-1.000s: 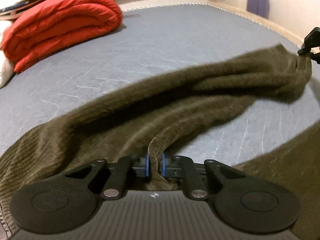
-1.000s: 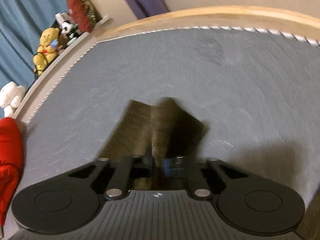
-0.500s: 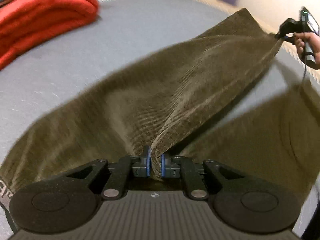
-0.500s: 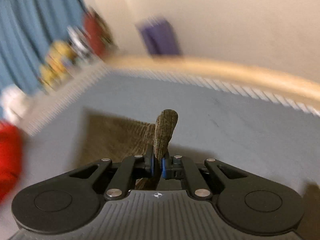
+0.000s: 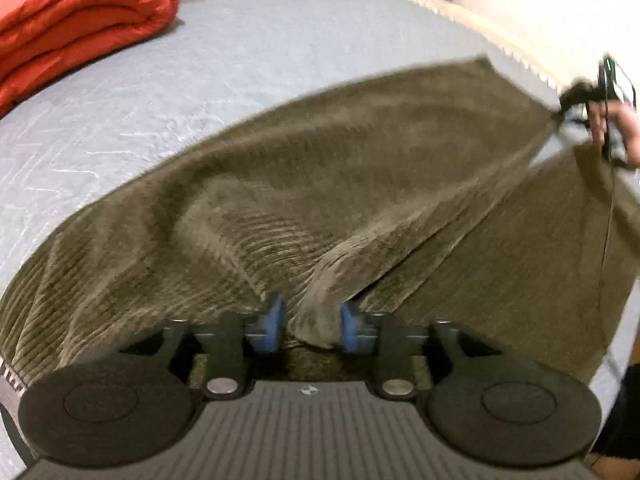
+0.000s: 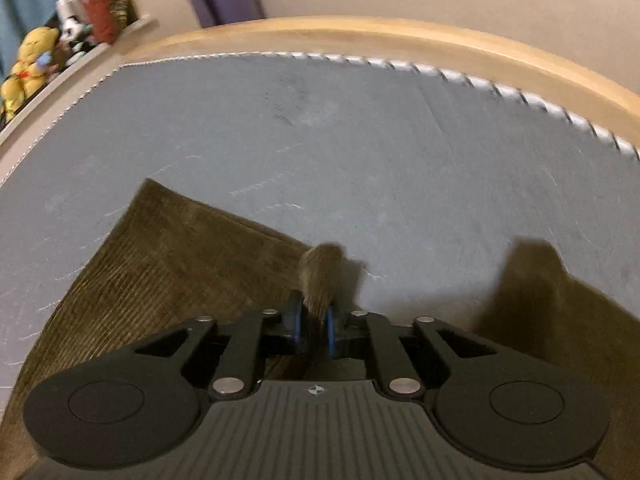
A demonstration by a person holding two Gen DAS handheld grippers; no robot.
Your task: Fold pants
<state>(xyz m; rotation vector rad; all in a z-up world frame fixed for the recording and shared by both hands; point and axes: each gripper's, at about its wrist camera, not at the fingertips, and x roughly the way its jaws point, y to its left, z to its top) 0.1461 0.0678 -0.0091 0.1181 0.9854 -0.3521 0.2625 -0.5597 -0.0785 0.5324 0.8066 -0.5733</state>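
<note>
Grey-blue bed (image 5: 280, 40) fills both views, wooden frame (image 6: 360, 36) along its far edge, a folded red blanket (image 5: 72, 28) at the far left corner, soft toys (image 6: 24, 68) on a ledge beyond. The olive corduroy pants (image 5: 320, 184) lie across the bed from lower left to right, one leg brought over the other — the upper layer runs diagonally over the lower, which shows at right in the left wrist view. So the lengthwise leg-on-leg fold looks about done, though the top layer is rumpled and raised in a ridge near the left gripper (image 5: 310, 322), not yet flat. Left gripper jaws are opening, blue pads clearly apart with a bunched pinch of fabric standing loose between them, mostly clear of the pads — I read that as a release. Right gripper (image 6: 314, 326) jaws are opening too, but only narrowly apart; a tuft of the pant edge pokes up between the pads and looks in contact with them, hard to say how firmly. In the left view that gripper and the person's hand (image 5: 616, 128) sit at the far right end of the cloth. Left to do, as I judge it: let go, smooth, then fold crosswise — none of that started.
</note>
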